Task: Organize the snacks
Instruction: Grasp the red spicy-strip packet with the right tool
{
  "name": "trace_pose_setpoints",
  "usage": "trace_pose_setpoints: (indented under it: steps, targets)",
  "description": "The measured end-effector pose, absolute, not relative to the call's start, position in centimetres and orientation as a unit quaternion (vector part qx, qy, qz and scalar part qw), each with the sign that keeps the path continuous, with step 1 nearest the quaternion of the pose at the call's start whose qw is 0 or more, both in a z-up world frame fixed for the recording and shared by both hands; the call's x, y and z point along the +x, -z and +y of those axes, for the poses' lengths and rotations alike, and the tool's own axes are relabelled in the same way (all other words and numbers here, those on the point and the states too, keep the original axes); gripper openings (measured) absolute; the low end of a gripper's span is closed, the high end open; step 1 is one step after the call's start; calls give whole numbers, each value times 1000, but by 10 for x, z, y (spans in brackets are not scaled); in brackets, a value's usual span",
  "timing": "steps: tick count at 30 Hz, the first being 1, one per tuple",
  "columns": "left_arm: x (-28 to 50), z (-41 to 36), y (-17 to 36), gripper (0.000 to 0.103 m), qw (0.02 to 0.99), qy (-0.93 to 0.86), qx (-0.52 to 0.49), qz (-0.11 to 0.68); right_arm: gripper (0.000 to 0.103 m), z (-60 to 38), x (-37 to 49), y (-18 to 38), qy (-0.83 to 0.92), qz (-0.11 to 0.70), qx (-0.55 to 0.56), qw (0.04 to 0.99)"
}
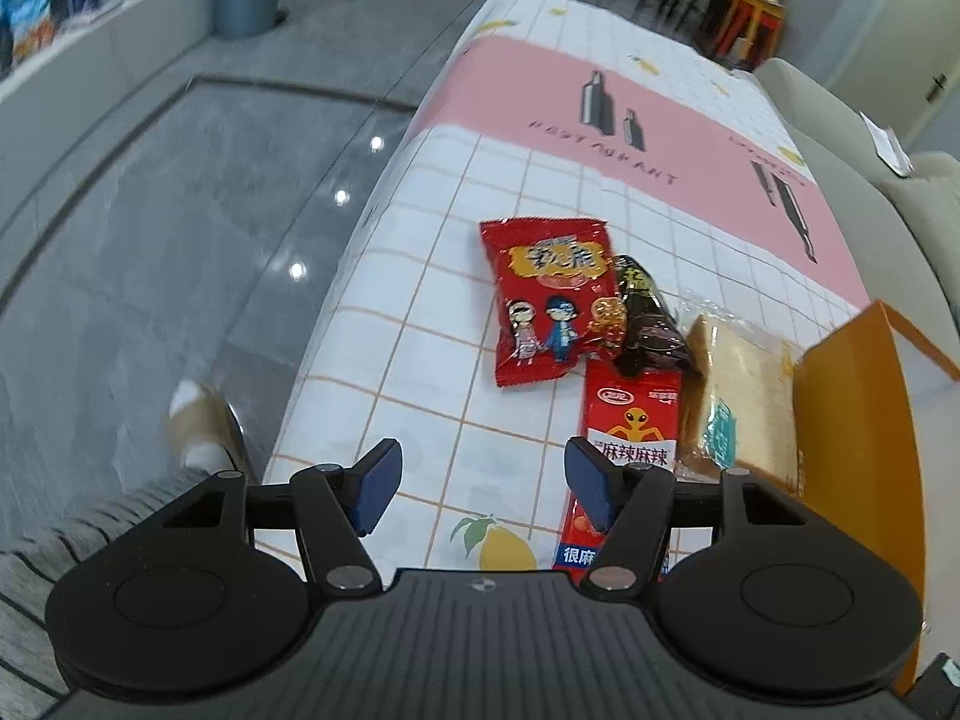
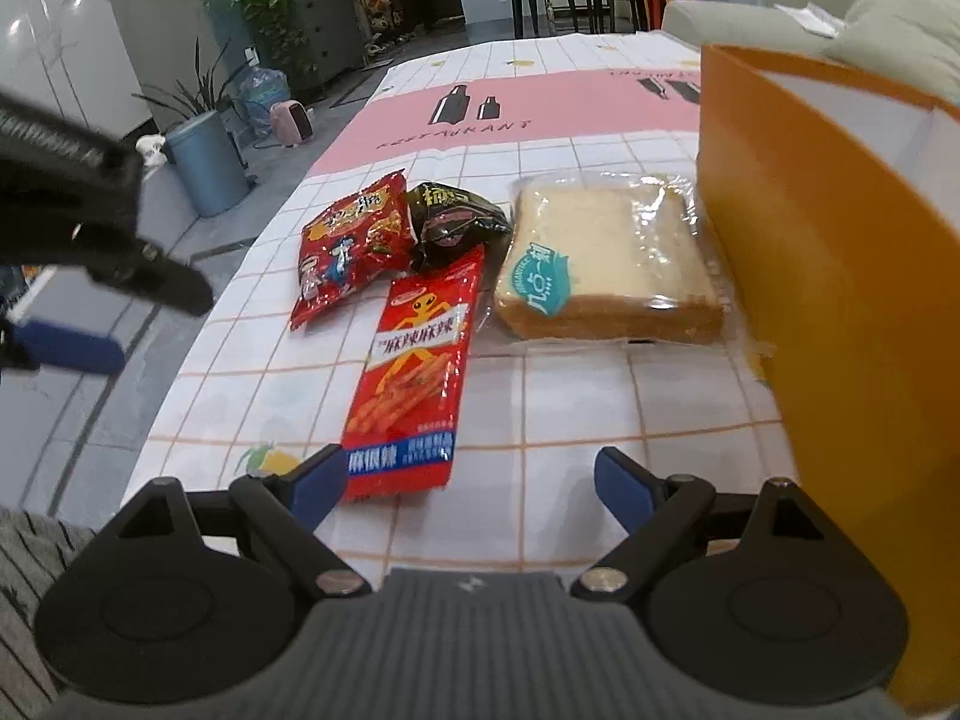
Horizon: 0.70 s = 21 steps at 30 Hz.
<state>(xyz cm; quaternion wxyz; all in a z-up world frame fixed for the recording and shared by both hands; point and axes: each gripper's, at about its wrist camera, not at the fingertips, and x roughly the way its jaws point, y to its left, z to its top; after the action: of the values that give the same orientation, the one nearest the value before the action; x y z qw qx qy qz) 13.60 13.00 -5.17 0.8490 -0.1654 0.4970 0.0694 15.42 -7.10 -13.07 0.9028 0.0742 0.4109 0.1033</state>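
My left gripper [image 1: 483, 483] hangs wide open and empty over the near counter [image 1: 420, 360] edge. The long red spicy-strip packet [image 2: 414, 378] lies just ahead and a little right of it, long axis running away from me. My right gripper [image 2: 471, 480], also agape and empty, has that packet's near end beside its left finger, so I judge it the nearer. Glossy red foil, alien figure, blue band. Right of it: wrapped bread slice [image 2: 606, 258], then orange box [image 2: 828, 300].

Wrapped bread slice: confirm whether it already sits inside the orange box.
No, the wrapped bread slice lies on the tablecloth beside the orange box.
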Motion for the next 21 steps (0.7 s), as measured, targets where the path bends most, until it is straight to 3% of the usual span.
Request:
trace_pose_setpoints:
  steps: [9,11,13,21]
  targets:
    - [140,134,58,74,847,-81,-150,503,85,-46,172,138,-130,390,36,911]
    - [141,134,58,74,849,-86,-142,502,78,-38,171,139,-145,385,2,911]
    - [141,136,57,74,849,-96,-145,499,59,-29,169,139,-155,379,-34,912]
    - [139,135,52,74,852,-91,-151,494,43,-28,166,134,-171,376,-42,910]
